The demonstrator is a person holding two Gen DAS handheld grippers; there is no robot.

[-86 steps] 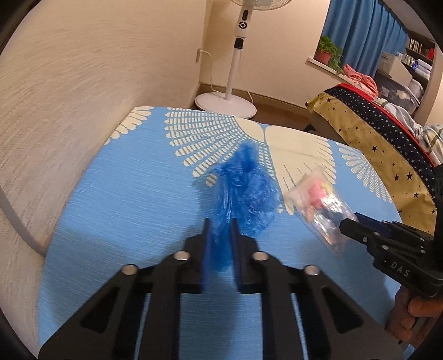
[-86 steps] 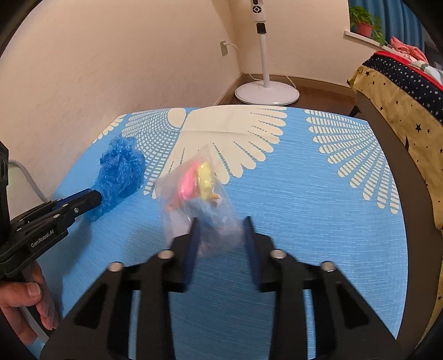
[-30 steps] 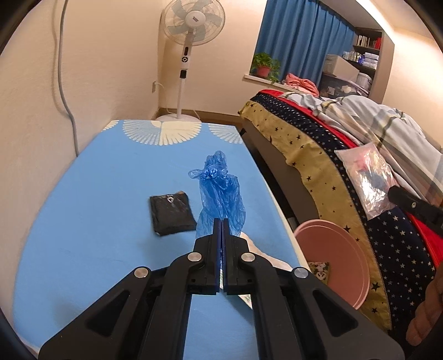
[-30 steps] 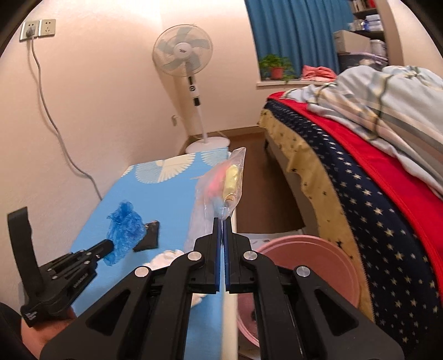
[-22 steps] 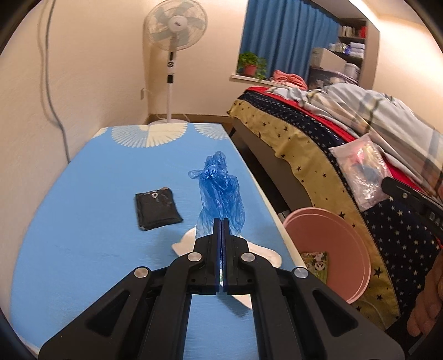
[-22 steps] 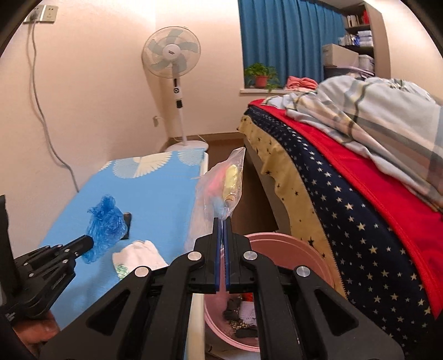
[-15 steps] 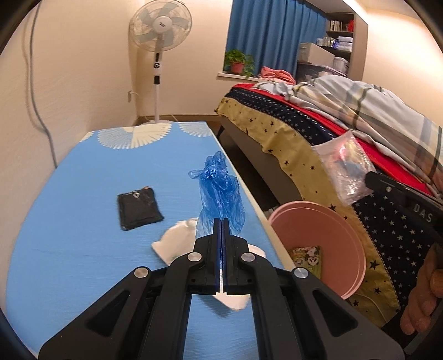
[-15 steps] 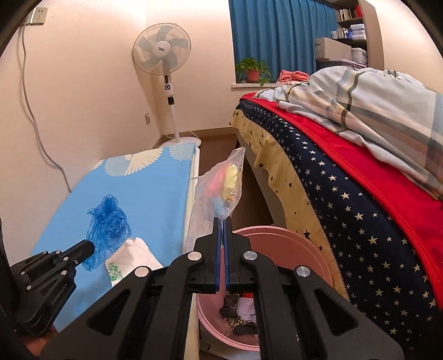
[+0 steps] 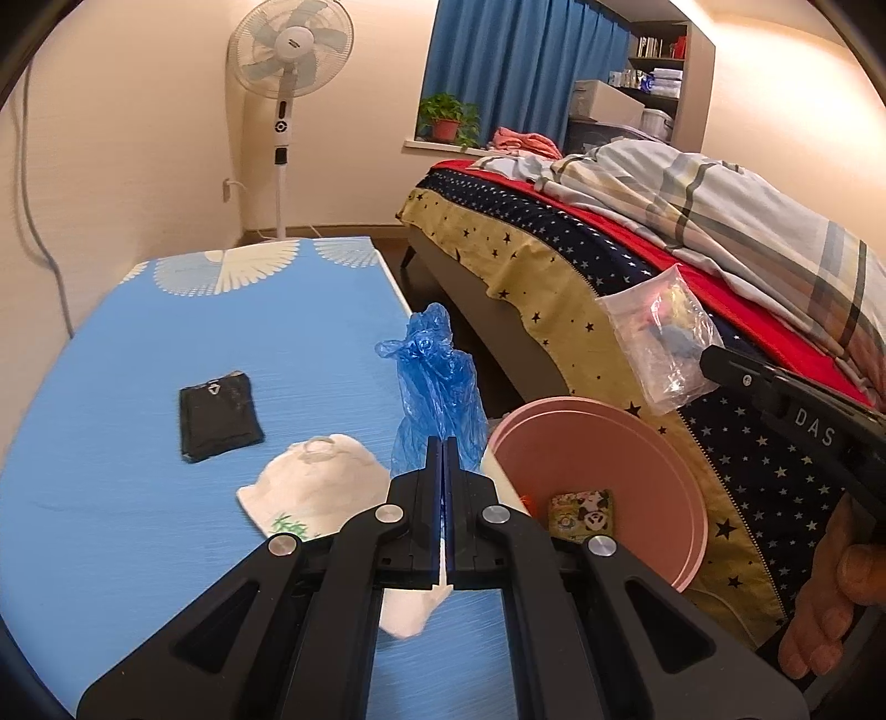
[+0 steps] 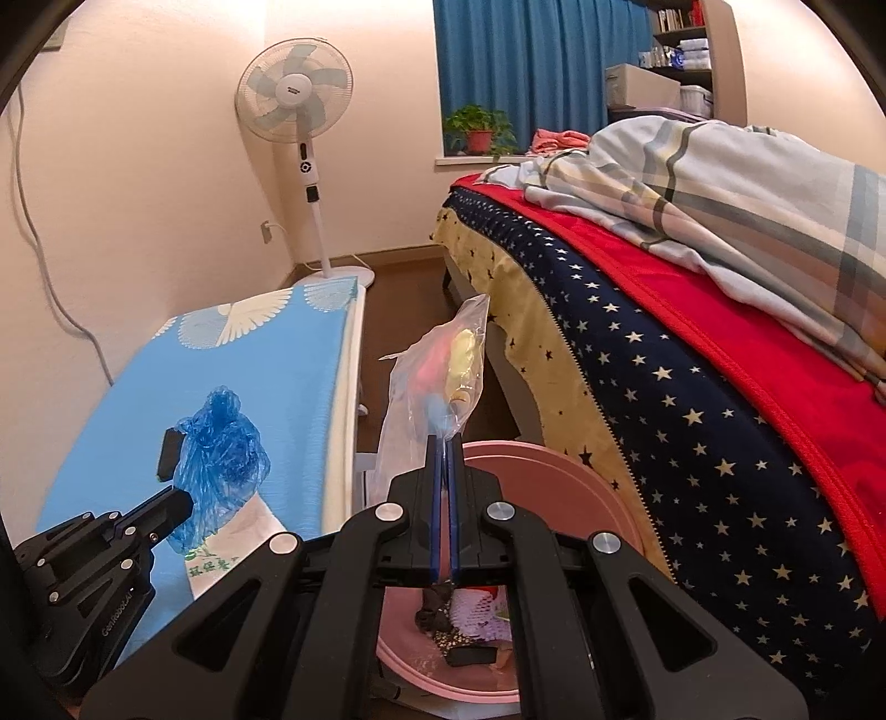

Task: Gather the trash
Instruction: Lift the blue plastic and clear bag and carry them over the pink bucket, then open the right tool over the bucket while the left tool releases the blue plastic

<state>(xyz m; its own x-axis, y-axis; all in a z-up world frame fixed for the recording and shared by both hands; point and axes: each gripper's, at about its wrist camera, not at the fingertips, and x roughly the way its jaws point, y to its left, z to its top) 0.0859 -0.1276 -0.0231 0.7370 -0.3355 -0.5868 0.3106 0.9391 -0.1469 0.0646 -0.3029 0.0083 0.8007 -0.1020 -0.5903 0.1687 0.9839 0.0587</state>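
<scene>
left tool [image 9: 444, 443]: clamped on blue bag [image 9: 437, 382] | right tool [image 10: 443, 443]: clamped on clear bag [image 10: 443, 376]

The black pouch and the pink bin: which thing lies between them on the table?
A white bag lies between the black pouch and the pink bin, in the left wrist view.

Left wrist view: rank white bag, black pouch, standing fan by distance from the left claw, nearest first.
1. white bag: on the blue table, just left of the left claw, which is shut on the blue plastic bag.
2. black pouch: farther back and to the left on the table.
3. standing fan: on the floor beyond the table's far end, by the wall.
</scene>
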